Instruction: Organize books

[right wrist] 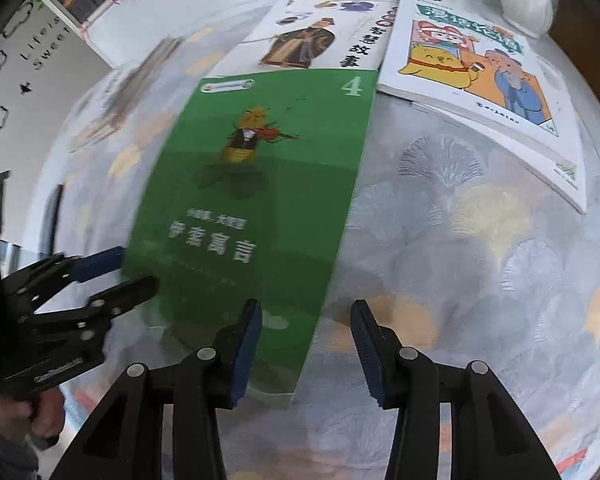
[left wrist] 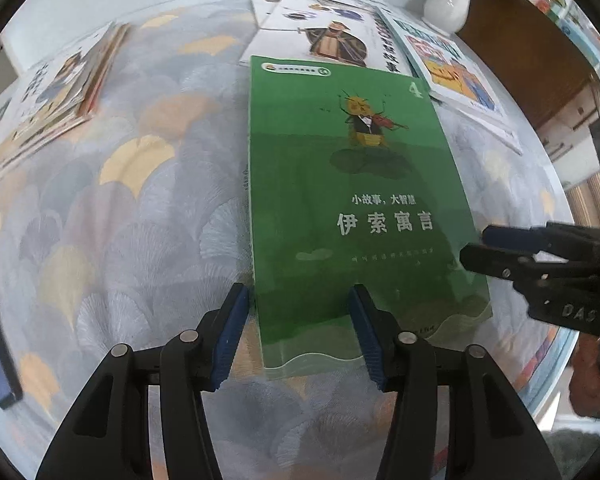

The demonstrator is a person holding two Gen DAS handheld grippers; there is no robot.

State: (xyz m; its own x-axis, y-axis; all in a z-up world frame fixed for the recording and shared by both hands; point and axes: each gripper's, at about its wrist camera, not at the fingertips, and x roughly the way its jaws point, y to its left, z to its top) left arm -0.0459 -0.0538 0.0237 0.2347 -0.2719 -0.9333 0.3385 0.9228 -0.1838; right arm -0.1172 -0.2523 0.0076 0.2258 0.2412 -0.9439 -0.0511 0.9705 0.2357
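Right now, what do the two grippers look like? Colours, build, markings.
Left gripper and right gripper match: black plastic linkage arms with silver round pivot pins, and ribbed blue pads on the fingers. The right gripper's body carries raised letters, too blurred to read reliably.

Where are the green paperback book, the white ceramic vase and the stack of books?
green paperback book [left wrist: 352, 216], left wrist view, cover title.
white ceramic vase [left wrist: 448, 2], left wrist view, belly.
stack of books [left wrist: 56, 92], left wrist view, top cover.

Books laid out on the counter [left wrist: 148, 216]

One book [left wrist: 356, 200] lies ahead of the left claw [left wrist: 296, 336]; a stack [left wrist: 48, 100] far left, vase [left wrist: 448, 0] far right.
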